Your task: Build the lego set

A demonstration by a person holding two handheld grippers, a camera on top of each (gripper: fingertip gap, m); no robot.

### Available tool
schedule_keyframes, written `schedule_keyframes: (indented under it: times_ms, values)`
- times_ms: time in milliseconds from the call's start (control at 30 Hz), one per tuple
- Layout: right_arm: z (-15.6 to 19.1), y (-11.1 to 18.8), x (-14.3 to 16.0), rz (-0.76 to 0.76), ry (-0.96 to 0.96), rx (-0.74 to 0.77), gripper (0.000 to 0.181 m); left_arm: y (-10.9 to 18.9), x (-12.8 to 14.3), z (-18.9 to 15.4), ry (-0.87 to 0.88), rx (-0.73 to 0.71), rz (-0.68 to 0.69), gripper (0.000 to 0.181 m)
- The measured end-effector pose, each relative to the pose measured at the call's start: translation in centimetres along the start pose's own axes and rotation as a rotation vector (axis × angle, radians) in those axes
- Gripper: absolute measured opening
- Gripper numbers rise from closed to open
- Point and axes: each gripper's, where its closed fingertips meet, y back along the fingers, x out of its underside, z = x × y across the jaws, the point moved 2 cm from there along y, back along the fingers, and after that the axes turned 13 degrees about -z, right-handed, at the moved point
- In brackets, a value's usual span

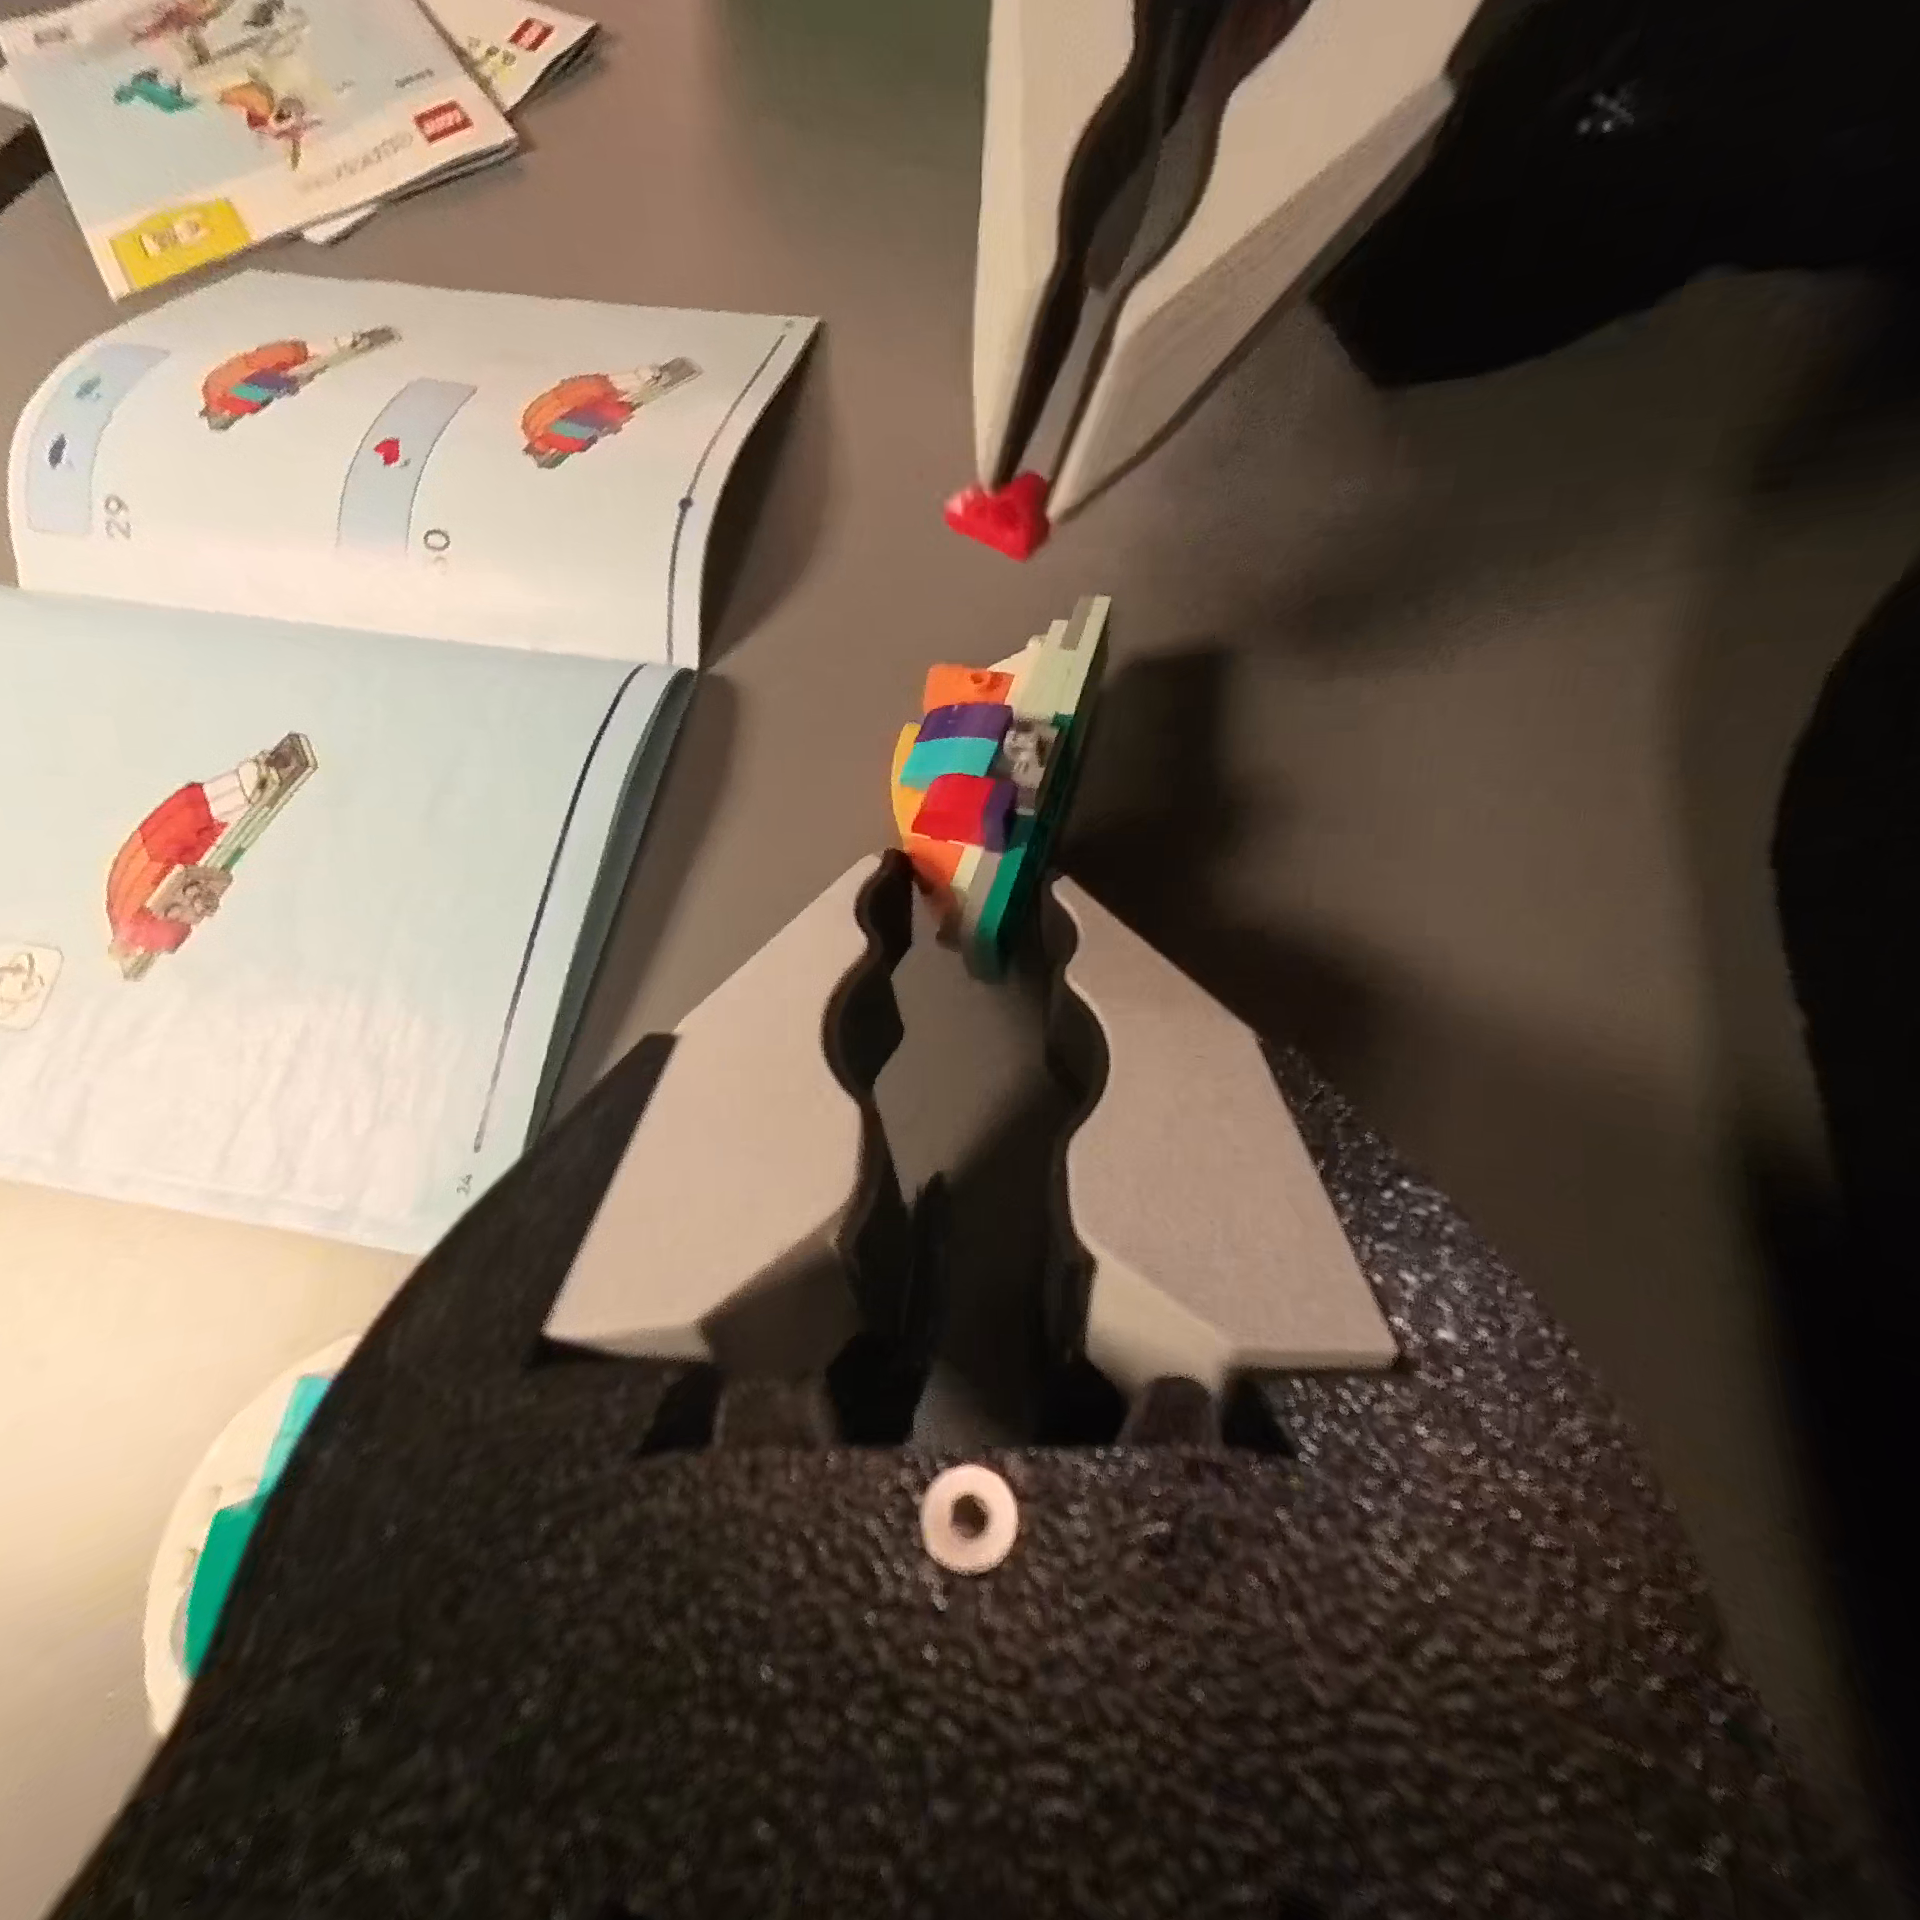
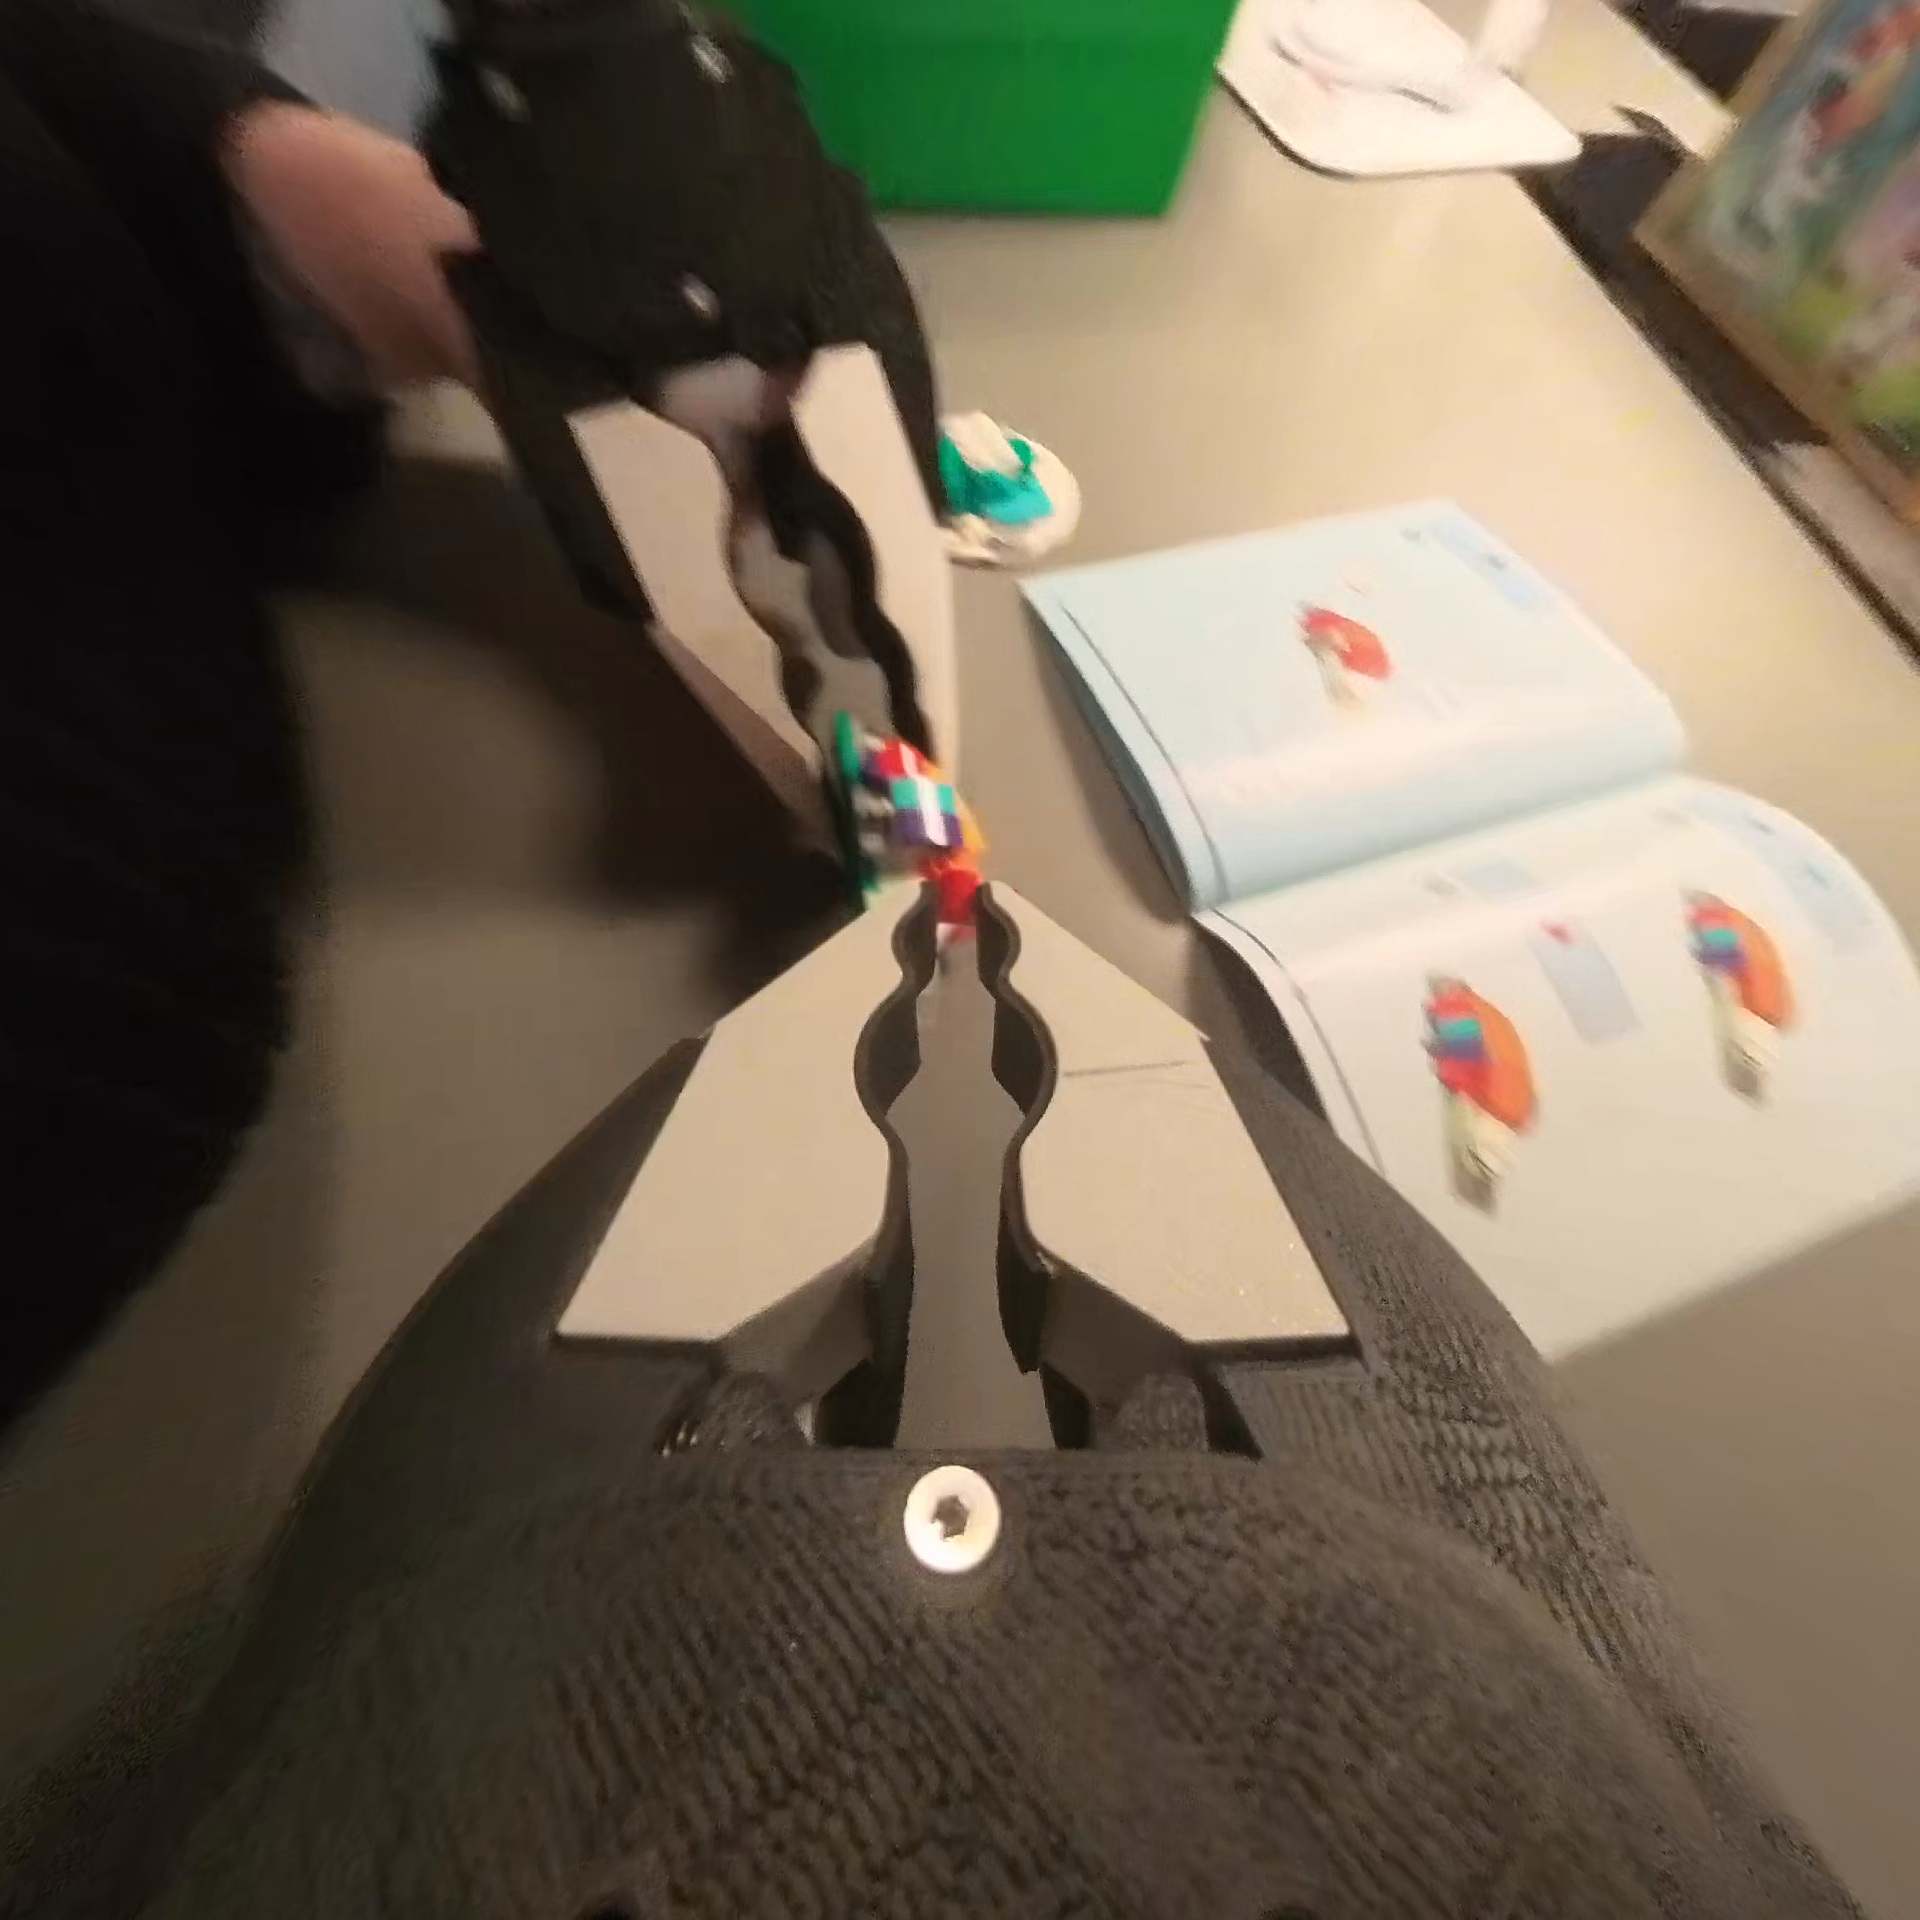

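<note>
The left gripper (image 1: 971,883) has its jaws closed down on the bottom edge of the colourful lego build (image 1: 987,779), holding it up on edge. At 12 o'clock from it, the right gripper (image 1: 1023,499) pinches a small red brick (image 1: 1000,516), almost fully closed. The open instruction booklet (image 1: 312,644) sits at 9 o'clock on the table (image 1: 1351,727).

A grey table (image 1: 1351,727) carries everything in view. At its far end in the right wrist view stands a green box (image 2: 997,104), with a white sheet-like object (image 2: 1403,114) just beside it to the right, too blurred to identify. Along the right edge of that view runs a colourful picture in a pale frame (image 2: 1808,239), also blurred. A person's dark sleeve (image 2: 114,675) fills the left side of the same view.
</note>
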Motion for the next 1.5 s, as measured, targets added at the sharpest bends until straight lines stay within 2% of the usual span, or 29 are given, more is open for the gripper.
schedule_keyframes:
  times_ms: [33,233,800,1167,1333,1500]
  values:
    - [0.7,-0.3,-0.3,-0.011,-0.018,-0.055,0.005,0.0,0.0,-0.1,-0.021,0.002,0.000,0.021]
    - [1.4,-1.6,0.5,0.043,0.024,-0.141,0.005,0.0,0.0,-0.7,-0.057,0.026,0.000,0.021]
    - [1.7,-2.0,1.1,0.061,-0.018,-0.172,0.005,-0.1,0.2,-0.8,-0.039,0.044,0.013,0.020]
    - [1.8,-1.7,0.9,0.034,-0.020,-0.146,0.024,-0.1,0.2,-0.8,-0.035,0.047,0.014,0.020]
    - [2.0,-0.9,-0.6,-0.061,0.106,-0.114,0.036,0.2,-0.2,-0.7,0.000,0.057,-0.021,0.021]
    - [2.1,-0.3,-1.8,-0.071,0.370,-0.076,0.057,1.4,-1.8,-0.7,0.143,0.109,-0.139,0.021]
